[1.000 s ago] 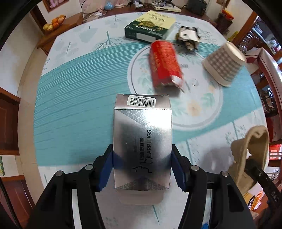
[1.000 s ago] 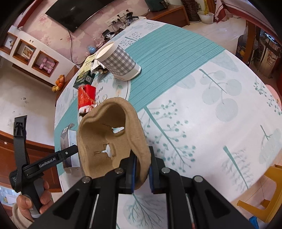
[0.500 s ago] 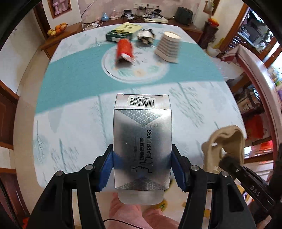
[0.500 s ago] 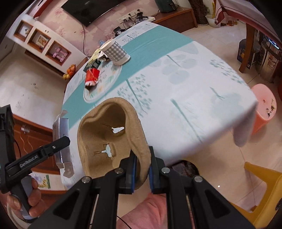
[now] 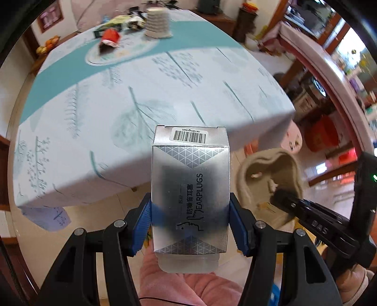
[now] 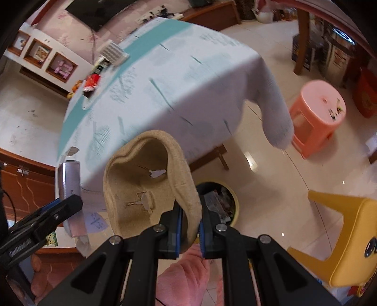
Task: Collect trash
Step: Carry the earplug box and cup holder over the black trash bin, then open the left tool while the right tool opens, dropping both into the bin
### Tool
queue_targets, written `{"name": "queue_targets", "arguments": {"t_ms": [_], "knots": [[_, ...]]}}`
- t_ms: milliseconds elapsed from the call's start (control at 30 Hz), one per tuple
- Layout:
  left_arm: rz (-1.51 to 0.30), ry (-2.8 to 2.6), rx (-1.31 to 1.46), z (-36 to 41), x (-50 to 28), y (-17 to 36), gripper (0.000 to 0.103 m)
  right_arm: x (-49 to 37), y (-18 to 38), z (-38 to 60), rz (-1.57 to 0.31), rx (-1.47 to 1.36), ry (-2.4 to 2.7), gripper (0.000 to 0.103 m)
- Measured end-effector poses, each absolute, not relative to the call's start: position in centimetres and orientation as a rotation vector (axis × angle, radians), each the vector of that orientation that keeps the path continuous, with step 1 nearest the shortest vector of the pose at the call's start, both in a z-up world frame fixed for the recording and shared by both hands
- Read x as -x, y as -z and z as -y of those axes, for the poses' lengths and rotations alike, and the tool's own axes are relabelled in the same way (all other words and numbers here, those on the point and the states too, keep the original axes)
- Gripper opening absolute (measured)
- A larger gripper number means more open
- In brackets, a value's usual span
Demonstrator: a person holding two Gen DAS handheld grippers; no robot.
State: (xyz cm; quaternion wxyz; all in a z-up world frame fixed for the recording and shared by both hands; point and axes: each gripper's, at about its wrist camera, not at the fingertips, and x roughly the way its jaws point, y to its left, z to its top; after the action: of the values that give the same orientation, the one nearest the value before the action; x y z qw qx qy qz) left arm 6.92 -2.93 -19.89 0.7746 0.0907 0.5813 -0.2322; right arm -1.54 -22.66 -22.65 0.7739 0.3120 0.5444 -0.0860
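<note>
My left gripper (image 5: 190, 227) is shut on a silver earplugs box (image 5: 190, 188), held off the near edge of the table. My right gripper (image 6: 189, 227) is shut on the rim of a tan pulp cup holder (image 6: 139, 186), which also shows in the left wrist view (image 5: 264, 179). A yellow-rimmed trash bin (image 6: 221, 200) with wrappers inside stands on the floor just beyond the right gripper. A red packet (image 5: 109, 38) and crumpled wrapper (image 5: 134, 22) lie far back on the table.
The table (image 5: 117, 101) has a teal and white cloth hanging over its corner (image 6: 275, 122). A checked cup (image 5: 157, 22) and a green box (image 5: 110, 23) lie at its far end. A pink stool (image 6: 315, 115) and a yellow stool (image 6: 344, 237) stand on the floor.
Both grippers have pulled back off the table and swung toward the floor with their loads. The trash bin has come into the right wrist view.
</note>
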Motion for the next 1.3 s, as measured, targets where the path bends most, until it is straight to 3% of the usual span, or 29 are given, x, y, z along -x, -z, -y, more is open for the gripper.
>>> {"name": "queue_targets", "arguments": {"t_ms": [333,867,1067,1300], "knots": [[-1.255,0.597,-0.418,6.0,-3.5,27.4,0.059,4.3,31.2,22.3,-1.269,-0.713,0.323,0.011],[-1.304,0.646,-0.494,6.1,-7.6,43.8,0.060,3.7,46.4,19.9,-1.368,-0.698,0.457,0.011],[-1.328,0.638,-0.493,5.2,-8.7,47.9,0.064,2.4,49.5,18.5,-1.406,-0.646,0.442,0.012],[-1.311,0.647,-0.498,5.0,-8.7,49.4,0.078,1.0,50.9,17.5,-1.421,-0.607,0.416,0.012]]}}
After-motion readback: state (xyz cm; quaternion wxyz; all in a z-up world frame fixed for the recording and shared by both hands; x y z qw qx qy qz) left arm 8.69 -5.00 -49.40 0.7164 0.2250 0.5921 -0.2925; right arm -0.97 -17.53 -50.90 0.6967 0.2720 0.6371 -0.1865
